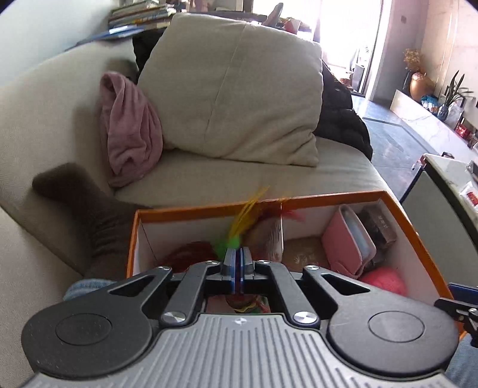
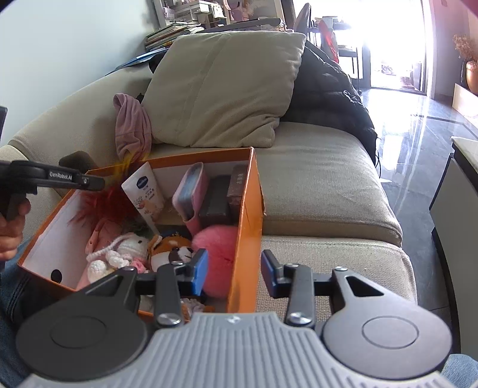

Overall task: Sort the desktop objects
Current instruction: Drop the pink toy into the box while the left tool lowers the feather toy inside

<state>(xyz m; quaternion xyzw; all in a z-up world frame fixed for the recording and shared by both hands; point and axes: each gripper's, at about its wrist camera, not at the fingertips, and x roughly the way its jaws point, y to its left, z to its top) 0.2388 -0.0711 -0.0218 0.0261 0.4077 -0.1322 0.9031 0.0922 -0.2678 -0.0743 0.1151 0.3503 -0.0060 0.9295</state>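
Note:
An orange box [image 1: 334, 197] [image 2: 249, 209] sits on my lap by the sofa. My left gripper [image 1: 238, 253] is shut on a feather toy [image 1: 248, 209] with yellow, green and red feathers, held over the box's left part. My right gripper [image 2: 234, 268] is open and straddles the box's right wall. Inside the box are a white lotion tube [image 2: 146, 194], a pink case [image 2: 191, 194] [image 1: 349, 241], dark boxes [image 2: 227, 194], a pink pompom [image 2: 221, 250] [image 1: 385, 279], a knitted bunny [image 2: 122, 250] and a plush dog [image 2: 173, 249].
The beige sofa [image 2: 313, 179] carries a large cushion [image 1: 233, 89], a pink cloth [image 1: 128, 128] and a black jacket [image 2: 328, 95]. A cabinet [image 2: 454, 209] stands to the right. Books [image 1: 140, 18] lie behind the sofa back.

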